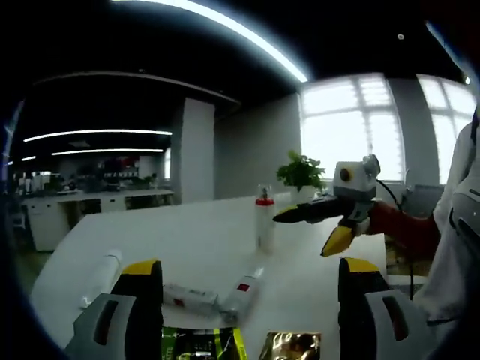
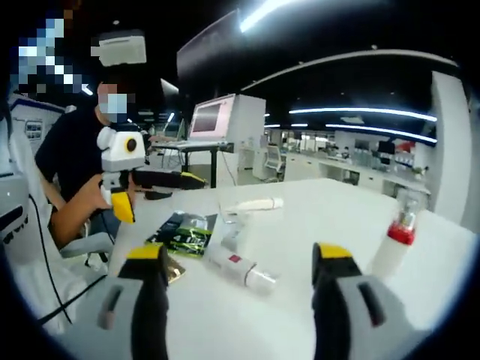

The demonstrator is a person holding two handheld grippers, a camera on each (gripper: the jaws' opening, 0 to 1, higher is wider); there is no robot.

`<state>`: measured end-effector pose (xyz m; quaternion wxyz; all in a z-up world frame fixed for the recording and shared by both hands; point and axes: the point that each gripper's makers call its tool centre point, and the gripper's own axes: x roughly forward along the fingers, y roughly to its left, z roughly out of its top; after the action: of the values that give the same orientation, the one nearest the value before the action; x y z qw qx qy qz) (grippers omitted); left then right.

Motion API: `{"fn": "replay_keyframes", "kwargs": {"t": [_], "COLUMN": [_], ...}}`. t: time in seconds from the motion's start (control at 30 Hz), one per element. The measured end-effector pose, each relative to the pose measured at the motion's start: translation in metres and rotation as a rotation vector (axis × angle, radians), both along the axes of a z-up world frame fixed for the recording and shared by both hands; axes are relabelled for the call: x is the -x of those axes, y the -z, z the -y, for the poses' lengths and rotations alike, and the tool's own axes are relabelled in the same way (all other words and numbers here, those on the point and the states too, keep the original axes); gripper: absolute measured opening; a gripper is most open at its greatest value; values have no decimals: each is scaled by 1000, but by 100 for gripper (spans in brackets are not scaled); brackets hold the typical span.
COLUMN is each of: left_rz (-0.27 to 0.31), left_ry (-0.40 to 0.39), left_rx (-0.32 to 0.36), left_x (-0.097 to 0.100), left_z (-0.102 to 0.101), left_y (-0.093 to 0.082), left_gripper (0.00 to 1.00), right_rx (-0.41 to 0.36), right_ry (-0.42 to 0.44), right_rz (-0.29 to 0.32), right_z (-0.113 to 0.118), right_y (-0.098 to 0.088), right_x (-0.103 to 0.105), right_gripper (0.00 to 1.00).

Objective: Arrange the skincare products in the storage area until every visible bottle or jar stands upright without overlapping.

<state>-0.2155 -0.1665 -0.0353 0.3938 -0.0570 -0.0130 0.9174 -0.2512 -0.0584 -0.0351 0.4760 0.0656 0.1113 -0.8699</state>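
Your left gripper (image 1: 247, 289) hovers above the near edge of the white counter (image 1: 202, 232) with its jaws spread wide and nothing between them. Your right gripper (image 2: 240, 281) hangs over the same counter from the other side, jaws likewise apart and holding nothing.

In the left gripper view, your right gripper comes in from the right, its dark jaws pointing left, close to the upright bottle with a red collar (image 1: 264, 221); you cannot tell from here whether they touch it. That bottle stands near the middle of the counter. Two white tubes lie flat closer to you: one with a red label (image 1: 241, 294) and one beside it (image 1: 190, 298), their ends almost meeting. Another white tube (image 1: 103, 277) lies apart on the left. A green packet (image 1: 201, 343) and a gold packet (image 1: 291, 345) lie at the counter's near edge, between your jaws.

In the right gripper view, the red-collared bottle (image 2: 397, 240) stands to the right, the red-labelled tube (image 2: 240, 268) lies between your jaws, and another white tube (image 2: 259, 203) lies farther back. A potted plant (image 1: 301, 174) sits at the counter's far end.
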Motion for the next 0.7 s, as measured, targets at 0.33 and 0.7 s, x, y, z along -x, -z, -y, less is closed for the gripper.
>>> {"fn": "replay_keyframes", "kwargs": {"t": [0.33,0.7], "left_rz": [-14,-46], "left_ry": [-40,-60], "left_rx": [17,40], "left_x": [-5,-13], "left_z": [28,43], "left_y": [-2,-13], "left_gripper": [97,97], "right_rx": [-106,-147], "right_ry": [-29,-36], "right_rz": [-38,-56], "right_z": [28,46], "right_y": [-1,1], "right_x": [25,52], "right_gripper": [80,80]}}
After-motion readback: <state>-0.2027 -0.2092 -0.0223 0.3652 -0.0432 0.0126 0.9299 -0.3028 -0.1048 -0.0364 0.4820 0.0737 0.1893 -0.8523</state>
